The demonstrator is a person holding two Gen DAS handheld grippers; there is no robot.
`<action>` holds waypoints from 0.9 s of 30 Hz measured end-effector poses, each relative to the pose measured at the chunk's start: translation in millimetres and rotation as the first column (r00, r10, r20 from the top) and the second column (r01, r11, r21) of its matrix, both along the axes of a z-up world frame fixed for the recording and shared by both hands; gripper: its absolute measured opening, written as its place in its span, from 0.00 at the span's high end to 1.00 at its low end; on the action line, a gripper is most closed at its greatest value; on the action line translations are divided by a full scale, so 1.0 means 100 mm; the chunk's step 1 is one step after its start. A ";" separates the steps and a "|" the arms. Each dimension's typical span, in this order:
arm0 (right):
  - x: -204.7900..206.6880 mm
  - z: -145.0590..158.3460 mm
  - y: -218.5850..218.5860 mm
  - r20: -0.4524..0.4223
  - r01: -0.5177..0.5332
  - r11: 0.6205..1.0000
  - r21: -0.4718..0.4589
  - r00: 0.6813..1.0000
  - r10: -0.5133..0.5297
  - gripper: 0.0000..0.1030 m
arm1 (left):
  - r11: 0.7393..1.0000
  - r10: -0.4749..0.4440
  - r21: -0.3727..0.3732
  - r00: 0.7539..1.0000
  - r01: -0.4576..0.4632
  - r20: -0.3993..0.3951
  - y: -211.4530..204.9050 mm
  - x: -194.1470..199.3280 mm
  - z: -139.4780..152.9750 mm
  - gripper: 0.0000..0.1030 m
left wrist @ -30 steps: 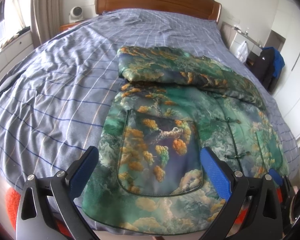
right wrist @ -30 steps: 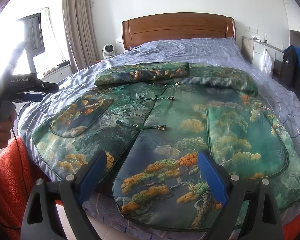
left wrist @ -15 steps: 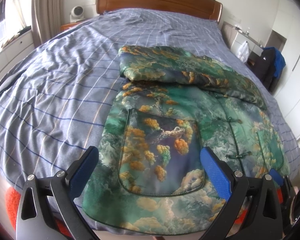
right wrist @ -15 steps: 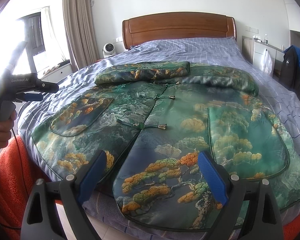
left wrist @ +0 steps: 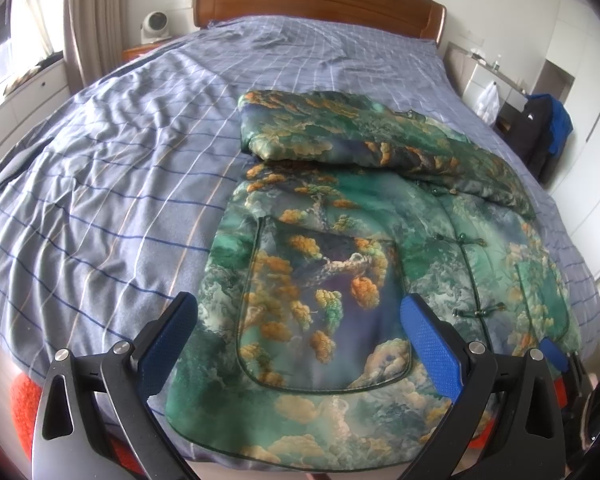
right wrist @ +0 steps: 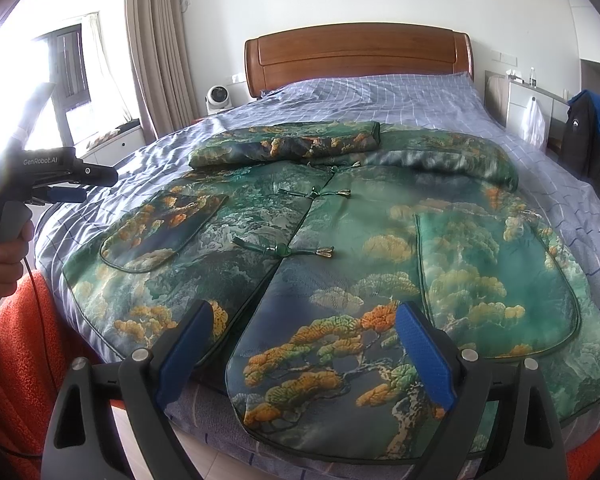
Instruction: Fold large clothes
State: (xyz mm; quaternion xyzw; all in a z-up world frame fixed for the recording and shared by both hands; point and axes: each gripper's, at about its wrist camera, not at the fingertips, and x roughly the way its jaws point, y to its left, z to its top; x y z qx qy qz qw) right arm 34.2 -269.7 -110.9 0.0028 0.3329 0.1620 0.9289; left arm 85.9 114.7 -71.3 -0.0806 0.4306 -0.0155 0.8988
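A large quilted jacket (right wrist: 339, 240), printed in green and blue with orange pine trees, lies front-up on a bed (left wrist: 112, 184) covered in blue-grey checked bedding; its hem sits at the foot edge of the bed, nearest the cameras, and its collar end points toward the wooden headboard (right wrist: 359, 56). Both sleeves appear already folded across the chest, forming a thick band (right wrist: 288, 144) on the headboard side of the jacket; the front is closed with knotted frog fasteners (right wrist: 284, 250) down the centre; a rounded patch pocket (left wrist: 323, 312) sits on each front panel.

The left gripper (left wrist: 300, 344) hovers above the hem at the pocket on that side, its blue-padded jaws spread wide and holding nothing; the right gripper (right wrist: 303, 352) hovers above the hem near the centre opening, likewise wide open and empty, the fabric lying flat beneath it untouched. In the right wrist view, a person's hand (right wrist: 4, 256) grips the handle of the left tool at the foot corner of the bed, beside an orange textured cloth (right wrist: 28, 360) hanging below the bed edge.

By my reading the task is roughly midway; the sleeves are tucked in, but the body remains at full length. What seems left is pinching the hem at both sides, carrying it toward the headboard over the sleeve band, then perhaps halving once more.
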 end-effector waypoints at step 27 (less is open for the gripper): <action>0.02 -0.03 0.00 -0.017 -0.004 1.000 0.002 1.000 0.004 0.11 | 1.000 0.008 -0.003 1.000 -0.008 -0.013 0.00 0.01 -0.02 0.02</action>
